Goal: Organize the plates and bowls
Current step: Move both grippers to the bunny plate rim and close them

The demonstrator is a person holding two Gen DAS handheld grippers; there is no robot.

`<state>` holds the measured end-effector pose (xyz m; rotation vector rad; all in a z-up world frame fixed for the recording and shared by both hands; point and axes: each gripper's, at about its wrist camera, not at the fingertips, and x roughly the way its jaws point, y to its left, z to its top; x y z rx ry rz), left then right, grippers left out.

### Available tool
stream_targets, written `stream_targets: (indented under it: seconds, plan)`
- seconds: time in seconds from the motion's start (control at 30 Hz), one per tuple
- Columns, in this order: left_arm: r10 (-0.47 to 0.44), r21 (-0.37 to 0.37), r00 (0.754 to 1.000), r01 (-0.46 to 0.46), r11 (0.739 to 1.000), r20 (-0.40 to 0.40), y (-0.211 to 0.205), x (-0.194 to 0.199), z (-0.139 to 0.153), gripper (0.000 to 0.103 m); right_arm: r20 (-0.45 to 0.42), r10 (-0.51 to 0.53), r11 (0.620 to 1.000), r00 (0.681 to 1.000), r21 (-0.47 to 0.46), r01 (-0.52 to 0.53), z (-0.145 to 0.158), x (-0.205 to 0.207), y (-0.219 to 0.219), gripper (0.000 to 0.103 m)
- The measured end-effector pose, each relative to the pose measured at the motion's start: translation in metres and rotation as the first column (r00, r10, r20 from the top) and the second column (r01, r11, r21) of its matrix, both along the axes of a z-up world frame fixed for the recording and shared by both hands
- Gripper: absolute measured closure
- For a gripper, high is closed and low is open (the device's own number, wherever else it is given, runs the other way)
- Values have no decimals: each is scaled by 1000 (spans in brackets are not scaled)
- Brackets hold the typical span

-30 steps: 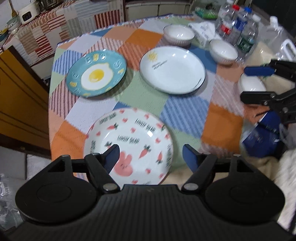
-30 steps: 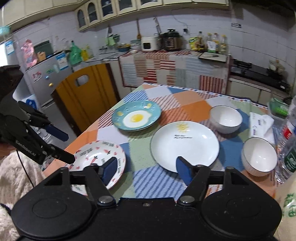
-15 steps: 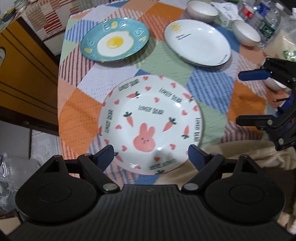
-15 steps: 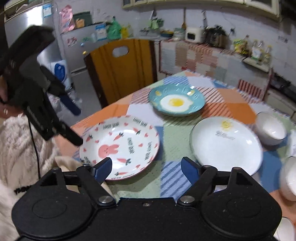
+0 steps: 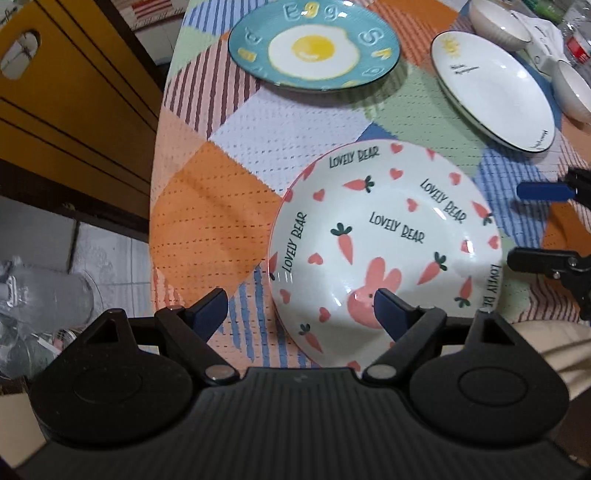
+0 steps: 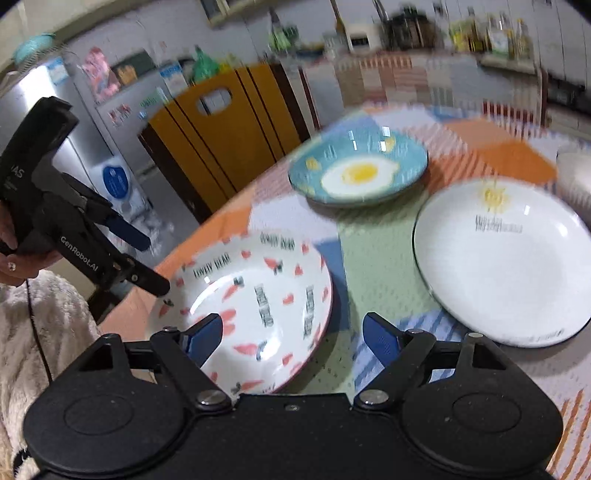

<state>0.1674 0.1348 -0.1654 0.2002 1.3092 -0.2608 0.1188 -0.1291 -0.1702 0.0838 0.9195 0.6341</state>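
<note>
**Mara:** On the patchwork tablecloth (image 5: 207,229), nearest the edge, sits the rabbit plate (image 5: 384,236), white with carrots, hearts and "LOVELY BEAR" lettering. Do you see it from your side?

**Jon:** Yes, low in the right wrist view, flat on the cloth. The left gripper (image 5: 301,310) hangs over the plate's near left rim, one blue pad above the bare cloth and the other above the pink rabbit.

**Mara:** Are its jaws closed on anything?

**Jon:** No. They stand wide apart, having just been opening, with the plate's rim below the gap and nothing pressed by the pads.

**Mara:** And the right gripper (image 6: 291,332)?

**Jon:** Also spread wide, its jaws just opened further. Its left pad lies over the rabbit plate, the right pad over the green and blue squares beside it. It grips nothing. From the left wrist camera its two fingers poke in at the right edge, just beside the plate.

**Mara:** What else is laid out?

**Jon:** Farther back, a teal egg plate (image 5: 314,48) with a fried egg painted on it. To its right, a white sun plate (image 5: 495,88) with a dark rim. The three plates lie apart, none touching. Two white bowls (image 5: 498,22) sit near the sun plate's far side.

**Mara:** Anyone visible?

**Jon:** A hand (image 6: 14,254) holding the left gripper's body, with a fluffy cream sleeve (image 6: 33,339) beneath it. Beyond the table stands a yellow door (image 6: 229,136).
</note>
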Motion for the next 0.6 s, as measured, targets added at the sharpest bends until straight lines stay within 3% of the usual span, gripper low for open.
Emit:
stream_targets:
  seconds: [0.13,0.27,0.37,0.47,0.6]
  plan:
    - [36,8,999,-36,999,-31,4,7,-16,20,-100,-15,1000,995,18,17,-13,4,4,18]
    - [46,40,998,-44,998,-45,3,8,-30,25,-165,-19,1000,986,-3,18,-29,4,13,30]
    - [57,61,997,-54,997,-45,4,9,-40,29,-240,-35,998,970,40,46,-42,10,14,38]
    - [41,35,998,-39,999,-53,4,7,-45,38,-248,-50,995,967,68,69,-46,7,16,45]
    - [20,-6,999,-20,1000,-37,0,2,-41,63,-276,-76,990,958,96,106,-52,7,18,66]
